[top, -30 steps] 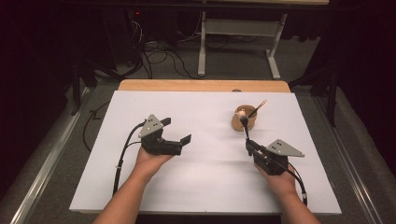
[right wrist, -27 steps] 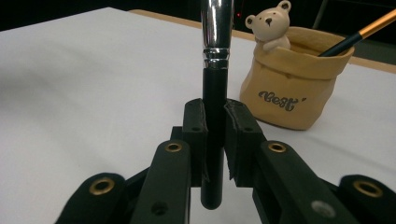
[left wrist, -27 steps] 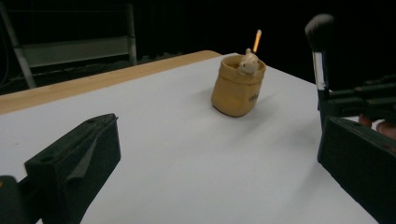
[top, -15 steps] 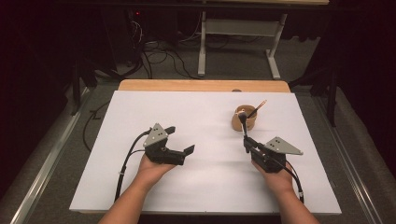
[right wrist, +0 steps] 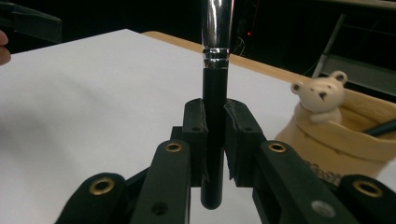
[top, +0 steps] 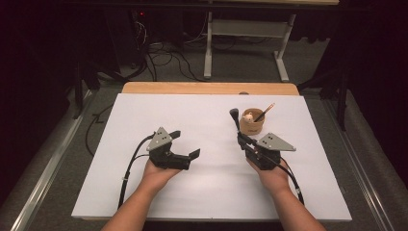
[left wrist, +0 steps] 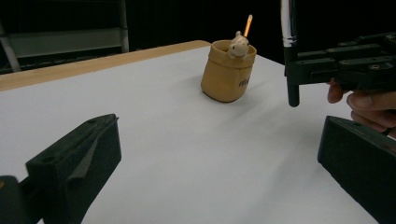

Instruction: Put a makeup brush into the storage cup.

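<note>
While both hands sat over the white table (top: 211, 192), R gripper (top: 239, 136) had jaws clamped on a makeup brush (right wrist: 214, 121), black handle upright btwn the pads, chrome ferrule above them, bristle head up top. Brush was off the table, just beside and left of the tan holder cup (top: 252, 123) in the high view. Cup stood upright near the table's far edge w/ a small bear figure (right wrist: 321, 97) on its rim and a pencil (top: 265, 112) leaning inside. L gripper (top: 185, 145) had jaws wide apart, nothing btwn them, well apart from the cup.
</note>
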